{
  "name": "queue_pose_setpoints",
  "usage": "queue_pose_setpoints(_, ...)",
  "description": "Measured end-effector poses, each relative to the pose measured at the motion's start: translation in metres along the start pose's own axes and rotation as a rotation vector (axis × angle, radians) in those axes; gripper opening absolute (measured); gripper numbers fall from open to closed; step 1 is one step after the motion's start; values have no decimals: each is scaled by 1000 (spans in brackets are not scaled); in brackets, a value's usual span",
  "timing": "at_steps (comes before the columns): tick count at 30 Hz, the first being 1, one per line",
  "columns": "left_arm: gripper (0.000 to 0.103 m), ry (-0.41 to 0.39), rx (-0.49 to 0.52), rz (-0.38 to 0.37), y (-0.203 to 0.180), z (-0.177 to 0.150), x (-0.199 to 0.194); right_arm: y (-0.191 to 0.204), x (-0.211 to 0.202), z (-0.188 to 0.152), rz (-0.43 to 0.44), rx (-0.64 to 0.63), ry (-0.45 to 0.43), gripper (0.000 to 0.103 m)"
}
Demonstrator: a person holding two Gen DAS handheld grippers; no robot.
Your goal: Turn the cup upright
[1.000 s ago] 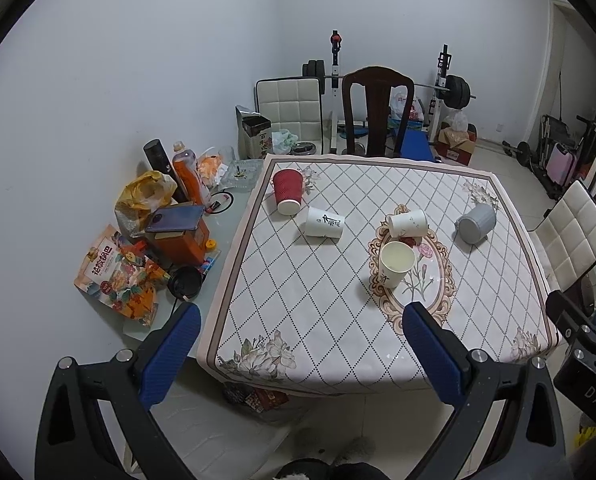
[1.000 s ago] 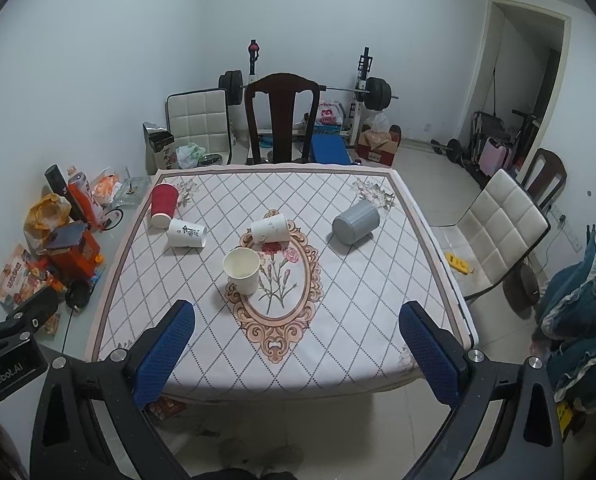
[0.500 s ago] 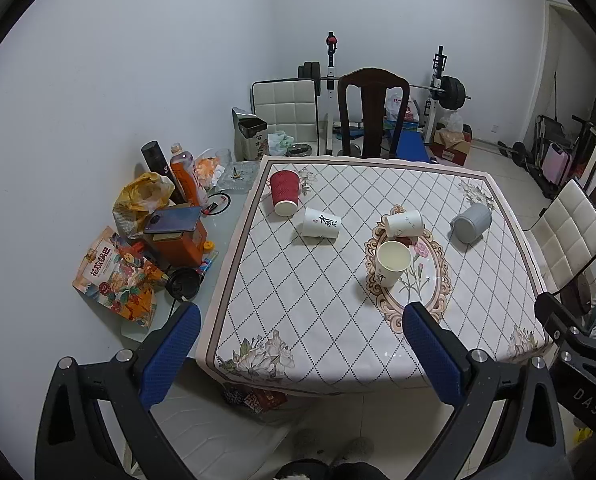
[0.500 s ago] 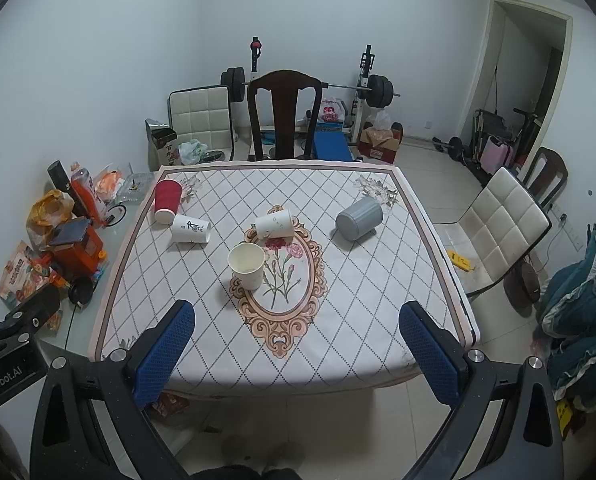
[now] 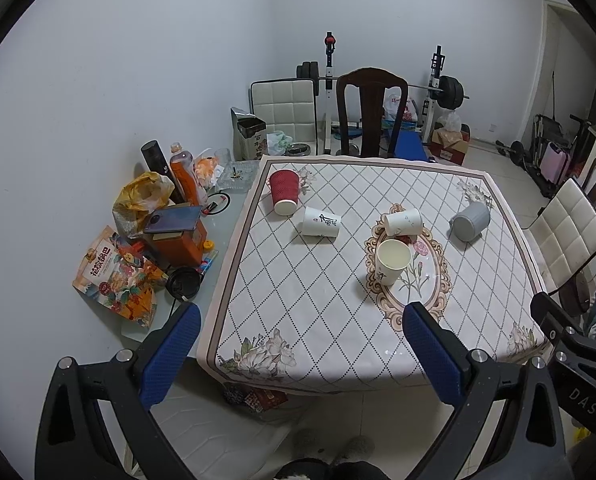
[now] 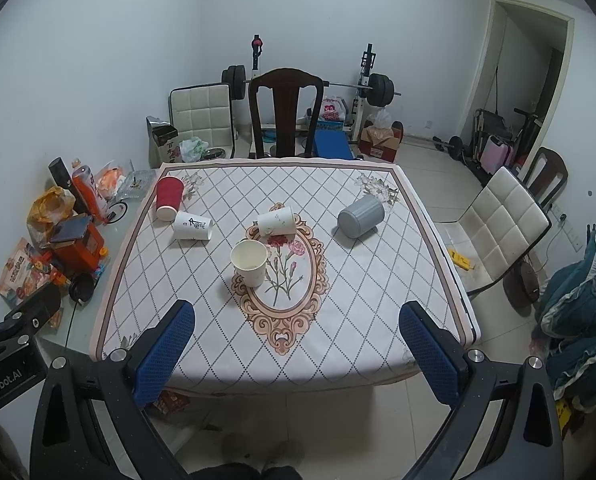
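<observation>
Several cups are on the table. A cream paper cup stands upright near the middle. A white paper cup lies on its side behind it. Another white cup with black writing lies on its side to the left. A red cup lies at the far left. A grey cup lies on its side at the right. My left gripper and right gripper are open, empty, held before the table's near edge.
A glass side surface left of the table holds snack bags, an orange box, bottles and black headphones. A dark wooden chair stands behind the table, a white padded chair at its right. Weights equipment stands by the back wall.
Both grippers have drawn back slightly from the table and shifted a little; the cups appear a bit smaller. Nothing on the table has moved.
</observation>
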State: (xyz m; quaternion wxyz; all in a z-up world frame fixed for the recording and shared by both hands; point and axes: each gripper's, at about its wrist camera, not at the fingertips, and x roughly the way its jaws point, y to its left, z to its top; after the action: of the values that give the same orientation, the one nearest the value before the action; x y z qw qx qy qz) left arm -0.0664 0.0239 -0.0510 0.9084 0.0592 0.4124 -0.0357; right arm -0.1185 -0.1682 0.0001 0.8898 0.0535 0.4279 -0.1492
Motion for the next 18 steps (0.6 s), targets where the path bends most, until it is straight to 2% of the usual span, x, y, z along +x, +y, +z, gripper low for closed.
queue_pose_setpoints(18, 103, 2, 2, -4, 1, -2, -1, 1, 0, 0, 2, -1, 1, 103)
